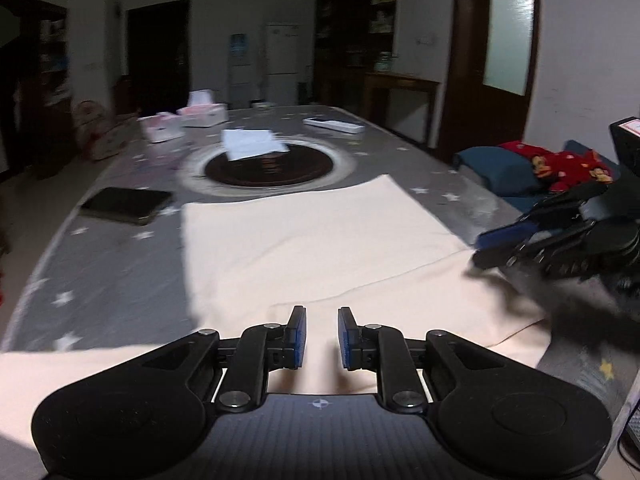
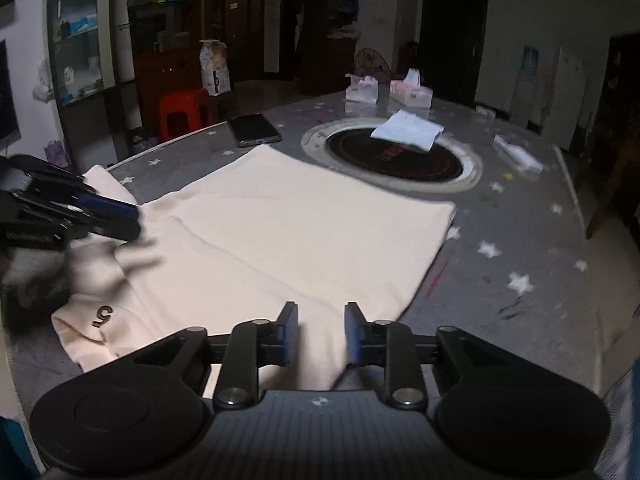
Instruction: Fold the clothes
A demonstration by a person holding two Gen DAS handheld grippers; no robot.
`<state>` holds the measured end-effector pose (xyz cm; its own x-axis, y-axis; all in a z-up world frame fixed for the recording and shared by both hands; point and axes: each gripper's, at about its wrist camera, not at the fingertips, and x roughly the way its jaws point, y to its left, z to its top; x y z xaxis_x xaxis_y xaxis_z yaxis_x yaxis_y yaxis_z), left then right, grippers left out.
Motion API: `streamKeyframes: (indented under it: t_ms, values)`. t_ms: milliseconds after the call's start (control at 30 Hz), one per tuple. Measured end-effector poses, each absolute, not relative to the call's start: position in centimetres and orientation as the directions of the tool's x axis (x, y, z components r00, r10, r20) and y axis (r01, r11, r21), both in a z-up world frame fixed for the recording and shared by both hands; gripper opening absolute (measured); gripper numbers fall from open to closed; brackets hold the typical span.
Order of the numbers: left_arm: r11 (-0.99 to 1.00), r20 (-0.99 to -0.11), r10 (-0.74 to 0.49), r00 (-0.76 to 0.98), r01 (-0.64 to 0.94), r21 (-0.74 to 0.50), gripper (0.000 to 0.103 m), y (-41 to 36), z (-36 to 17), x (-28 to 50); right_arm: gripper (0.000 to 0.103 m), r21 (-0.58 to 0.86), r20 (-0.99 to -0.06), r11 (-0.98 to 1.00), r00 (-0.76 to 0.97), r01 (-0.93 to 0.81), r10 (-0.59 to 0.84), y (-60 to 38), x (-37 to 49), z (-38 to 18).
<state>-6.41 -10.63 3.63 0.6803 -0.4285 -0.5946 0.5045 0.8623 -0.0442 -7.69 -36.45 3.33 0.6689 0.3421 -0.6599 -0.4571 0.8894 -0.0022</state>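
Note:
A cream shirt (image 1: 312,240) lies spread flat on the grey star-patterned table (image 1: 104,272). It also shows in the right wrist view (image 2: 288,236), with a small dark "5" mark (image 2: 103,316) near its near-left edge. My left gripper (image 1: 322,338) is open above the shirt's near edge, nothing between its blue pads. It also shows at the left of the right wrist view (image 2: 120,220). My right gripper (image 2: 320,334) is open over the shirt's near right part, empty. It appears at the right of the left wrist view (image 1: 492,248), beside the shirt's right edge.
A round dark hotplate (image 1: 268,168) with white paper (image 1: 252,144) on it sits mid-table. A dark tablet (image 1: 124,204) lies at the left, tissue boxes (image 1: 200,114) and a white remote (image 1: 332,124) at the far end. Blue and red clothes (image 1: 532,168) lie at the right.

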Motion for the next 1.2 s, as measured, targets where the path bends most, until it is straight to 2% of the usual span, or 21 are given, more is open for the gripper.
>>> streamKeyframes:
  t_ms: [33,200,333,467,700,800,833,1033,1100,1200]
  values:
    - [0.861,-0.603,-0.425,0.675,0.507,-0.040,0.019,-11.0,3.2,-6.1,0.039,0.007,-0.663,0.892,0.665,-0.452,0.342,-36.4,-7.7,3.1]
    - [0.873,-0.632,-0.399,0.665,0.486,-0.040,0.020,-10.7,1.8,-5.6,0.044,0.016,-0.684,0.911,0.660,-0.412,0.310,-36.8,-8.3,1.9]
    - [0.884,-0.624,-0.390,0.677,0.466,-0.048,0.023,-9.6,2.2,-6.0,0.044,0.010,-0.661,0.927,0.693,-0.374,0.287,-37.0,-9.2,2.5]
    - [0.882,-0.614,-0.402,0.679,0.468,-0.060,0.024,-9.3,2.4,-7.0,0.044,0.045,-0.609,0.914,0.714,-0.403,0.345,-35.7,-9.6,3.5]
    - [0.901,-0.625,-0.370,0.687,0.430,-0.061,0.025,-8.1,2.0,-7.1,0.041,0.124,-0.630,0.930,0.697,-0.346,0.343,-35.8,-8.9,1.5]
    - [0.918,-0.609,-0.354,0.710,0.390,-0.079,0.027,-6.6,2.4,-7.7,0.047,0.094,-0.608,0.936,0.725,-0.339,0.323,-35.4,-10.0,2.6]
    - [0.927,-0.605,-0.339,0.720,0.367,-0.083,0.028,-6.0,2.5,-7.9,0.050,0.091,-0.601,0.934,0.729,-0.345,0.327,-35.1,-10.3,2.8]
    - [0.985,-0.597,-0.168,0.785,0.152,-0.078,0.031,-0.7,3.1,-8.7,0.052,0.070,-0.622,0.931,0.714,-0.358,0.322,-33.7,-10.7,1.4]
    - [0.996,-0.581,-0.085,0.810,0.060,-0.062,0.040,1.5,3.4,-8.7,0.058,0.049,-0.613,0.929,0.723,-0.367,0.318,-33.3,-11.0,1.5]
    - [0.996,-0.566,0.052,0.822,-0.081,-0.025,0.042,4.6,3.6,-8.4,0.065,0.043,-0.613,0.930,0.725,-0.366,0.314,-33.0,-11.2,1.3]
